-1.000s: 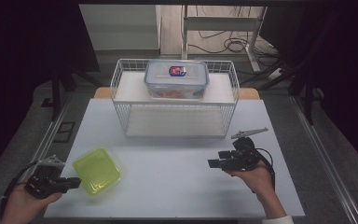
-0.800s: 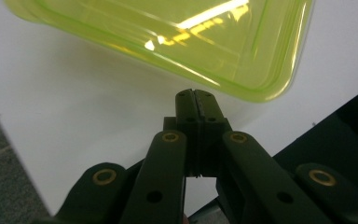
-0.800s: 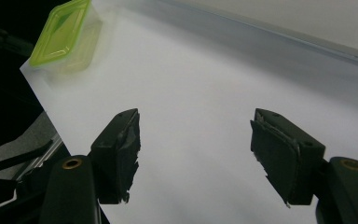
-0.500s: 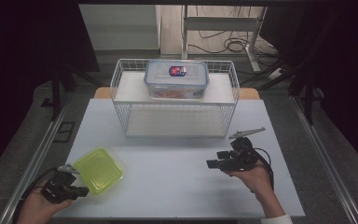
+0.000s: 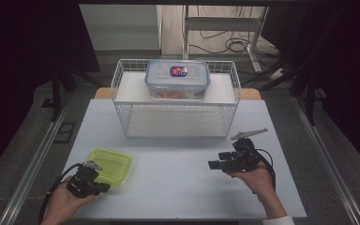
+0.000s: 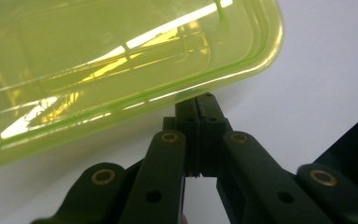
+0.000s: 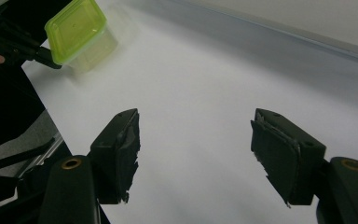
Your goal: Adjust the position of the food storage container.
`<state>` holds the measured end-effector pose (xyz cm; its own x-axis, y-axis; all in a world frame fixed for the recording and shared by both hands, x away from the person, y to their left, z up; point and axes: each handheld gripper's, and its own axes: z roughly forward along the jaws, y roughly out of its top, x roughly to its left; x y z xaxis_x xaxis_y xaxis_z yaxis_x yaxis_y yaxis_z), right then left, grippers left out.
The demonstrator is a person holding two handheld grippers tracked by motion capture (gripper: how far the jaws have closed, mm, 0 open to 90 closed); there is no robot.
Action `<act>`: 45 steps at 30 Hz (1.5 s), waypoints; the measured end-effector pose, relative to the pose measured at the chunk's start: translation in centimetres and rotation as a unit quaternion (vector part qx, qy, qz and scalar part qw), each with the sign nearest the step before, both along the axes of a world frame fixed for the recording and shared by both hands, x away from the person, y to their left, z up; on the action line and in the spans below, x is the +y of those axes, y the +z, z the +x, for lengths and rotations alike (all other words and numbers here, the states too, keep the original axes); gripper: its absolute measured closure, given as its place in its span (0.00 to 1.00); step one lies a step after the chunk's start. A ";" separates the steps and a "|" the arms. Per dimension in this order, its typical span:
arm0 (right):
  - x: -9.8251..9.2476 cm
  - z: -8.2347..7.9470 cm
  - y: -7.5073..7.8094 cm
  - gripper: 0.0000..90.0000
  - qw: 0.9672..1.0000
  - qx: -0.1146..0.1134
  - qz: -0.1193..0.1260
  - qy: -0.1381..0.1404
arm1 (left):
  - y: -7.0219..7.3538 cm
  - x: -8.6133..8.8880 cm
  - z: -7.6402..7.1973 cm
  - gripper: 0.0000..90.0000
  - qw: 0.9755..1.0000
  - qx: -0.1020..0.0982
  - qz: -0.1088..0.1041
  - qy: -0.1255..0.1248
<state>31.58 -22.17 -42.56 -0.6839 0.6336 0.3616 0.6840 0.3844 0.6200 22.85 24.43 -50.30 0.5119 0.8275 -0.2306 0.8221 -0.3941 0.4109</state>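
A: Container [image 5: 110,165], yellow-green and see-through, lidded, sits at the near left of the white table [image 5: 178,187], well short of the wire rack [image 5: 178,110]. Who has it?

B: The left gripper [image 5: 93,183]. In the left gripper view its jaws are pressed together right at the rim of the lid [image 6: 121,70], tips tucked just under the lip. Whether they pinch the edge or merely touch it, I cannot tell; no gap shows between them.

A: And the other claw?

B: The right gripper [image 5: 220,164] hovers over the near right of the table, jaws wide apart, nothing between them. Its own view looks across bare tabletop toward the container.

A: So which step is this?

B: I'd judge it the taking hold of the lid's edge, either to peel it off or to drag the box. Nothing is lifted yet.

A: Next move?

B: Probably a firm bite on the lip before any pull, since thin plastic slips. The right gripper may need to steady the base.

A: And the blue-lidded box [image 5: 177,78] on the rack?

B: Untouched, well apart from both hands.
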 end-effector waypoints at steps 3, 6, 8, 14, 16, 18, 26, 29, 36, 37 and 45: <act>-0.2 0.0 0.0 0.36 1.000 0.001 -0.001 -0.001 | -0.1 -0.3 0.0 0.99 1.000 0.000 -0.004 -0.001; -0.4 0.0 0.1 0.36 1.000 0.000 0.001 -0.003 | 0.7 0.4 -0.6 0.99 1.000 -0.005 -0.006 -0.003; -0.5 0.0 0.1 0.36 1.000 0.000 0.002 -0.004 | 1.1 1.0 -0.8 0.99 1.000 -0.008 -0.011 0.001; -0.8 0.1 0.2 0.36 1.000 -0.001 0.005 -0.009 | 3.5 5.3 -0.7 0.99 0.998 -0.033 -0.009 0.052; -0.9 0.2 0.3 0.36 1.000 -0.001 0.006 -0.010 | 3.9 6.6 -0.2 1.00 0.996 -0.039 0.002 0.076; -0.9 0.2 0.3 0.36 1.000 0.000 0.005 -0.011 | 3.8 7.8 0.6 1.00 0.995 -0.036 0.004 0.096; -0.7 0.4 0.1 0.36 1.000 0.002 0.002 -0.008 | 2.3 10.0 3.8 1.00 0.988 -0.023 0.041 0.144; -0.8 0.4 0.2 0.36 1.000 0.001 0.003 -0.010 | 1.6 10.0 4.5 1.00 0.989 -0.011 0.046 0.141; -1.2 0.4 0.1 0.36 1.000 0.002 0.004 -0.015 | 0.8 8.4 4.9 1.00 0.992 0.008 0.025 0.124; -1.3 0.3 0.2 0.36 1.000 0.002 0.004 -0.015 | 0.8 7.9 4.9 1.00 0.993 0.009 0.024 0.114; -1.2 0.3 0.2 0.36 1.000 0.003 0.000 -0.012 | 0.7 5.7 4.6 1.00 0.996 0.013 0.001 0.093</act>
